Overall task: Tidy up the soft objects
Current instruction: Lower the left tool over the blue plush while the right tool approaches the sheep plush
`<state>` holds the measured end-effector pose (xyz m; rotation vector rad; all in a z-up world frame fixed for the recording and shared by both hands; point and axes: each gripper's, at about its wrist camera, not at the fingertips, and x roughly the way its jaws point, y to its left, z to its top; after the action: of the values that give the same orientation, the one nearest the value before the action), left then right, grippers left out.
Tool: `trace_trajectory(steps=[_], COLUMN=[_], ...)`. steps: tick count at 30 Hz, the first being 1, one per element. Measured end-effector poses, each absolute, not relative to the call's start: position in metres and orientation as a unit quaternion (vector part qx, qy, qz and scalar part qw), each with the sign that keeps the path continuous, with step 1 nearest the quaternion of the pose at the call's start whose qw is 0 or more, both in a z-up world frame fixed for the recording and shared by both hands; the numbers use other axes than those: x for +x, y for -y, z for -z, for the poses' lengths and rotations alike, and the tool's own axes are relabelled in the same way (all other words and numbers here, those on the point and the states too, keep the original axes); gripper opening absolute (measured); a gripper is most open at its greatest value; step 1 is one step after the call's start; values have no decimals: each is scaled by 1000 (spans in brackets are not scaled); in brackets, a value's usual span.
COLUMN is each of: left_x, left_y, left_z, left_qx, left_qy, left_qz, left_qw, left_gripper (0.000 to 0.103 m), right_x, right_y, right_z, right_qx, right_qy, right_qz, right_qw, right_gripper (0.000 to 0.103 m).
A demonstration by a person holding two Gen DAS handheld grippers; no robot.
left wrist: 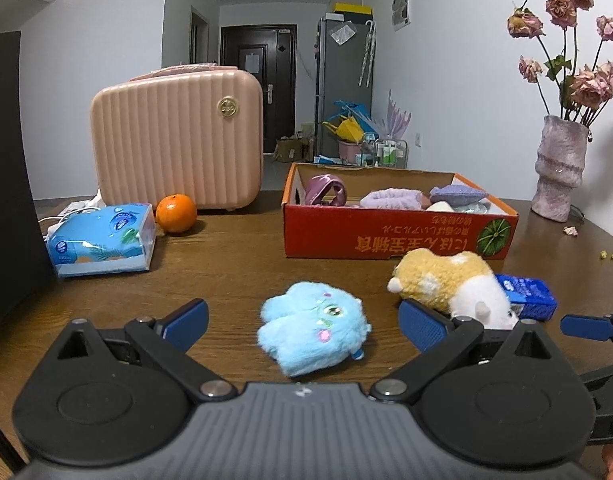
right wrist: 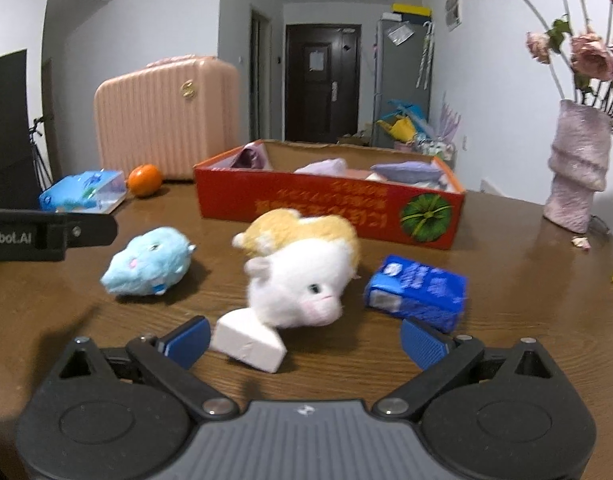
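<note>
A fluffy blue plush toy [left wrist: 312, 332] lies on the brown table between the wide-apart fingers of my left gripper [left wrist: 304, 326], which is open. The same blue plush [right wrist: 148, 266] shows left in the right wrist view. A yellow-and-white hamster plush [right wrist: 302, 266] lies ahead of my right gripper [right wrist: 304, 342], which is open and empty; the hamster [left wrist: 446, 282] is right of the blue plush. A white foam wedge [right wrist: 248, 340] rests by the right gripper's left finger. The red cardboard box [left wrist: 390, 240] behind holds purple and lilac soft items [left wrist: 390, 198].
A blue carton [right wrist: 420, 292] lies right of the hamster. A pink suitcase [left wrist: 178, 140], an orange [left wrist: 176, 213] and a blue tissue pack [left wrist: 104, 240] stand at the back left. A vase of dried roses [left wrist: 560, 168] stands at the right. The left gripper's body [right wrist: 46, 234] shows at left.
</note>
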<state>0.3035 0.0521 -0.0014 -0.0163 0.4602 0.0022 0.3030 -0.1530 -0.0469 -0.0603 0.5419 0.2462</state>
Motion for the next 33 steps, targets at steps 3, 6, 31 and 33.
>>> trace_trajectory(steps=[3,6,31,33], left_x=[304,304,303,303], left_y=[-58,-63,-71,-71], left_z=[4,5,10,9], left_qx=[-7,-7,-8,-9], left_qy=[-233,-237,-248,-247], left_qz=[-3,-2,2,0], left_qw=[972,972,969,969], left_gripper=[103,103,103,103], right_x=[306,311,317,314], right_y=[144,138,125,124], right_z=[50,52,56,54], right_qx=[-25,-21,-16,-15], right_qy=[-281,-295,-301,-292], right_qz=[-128,-130,-145,-152], right_qw=[951,946,942,944], right_gripper=[94,87,25,24])
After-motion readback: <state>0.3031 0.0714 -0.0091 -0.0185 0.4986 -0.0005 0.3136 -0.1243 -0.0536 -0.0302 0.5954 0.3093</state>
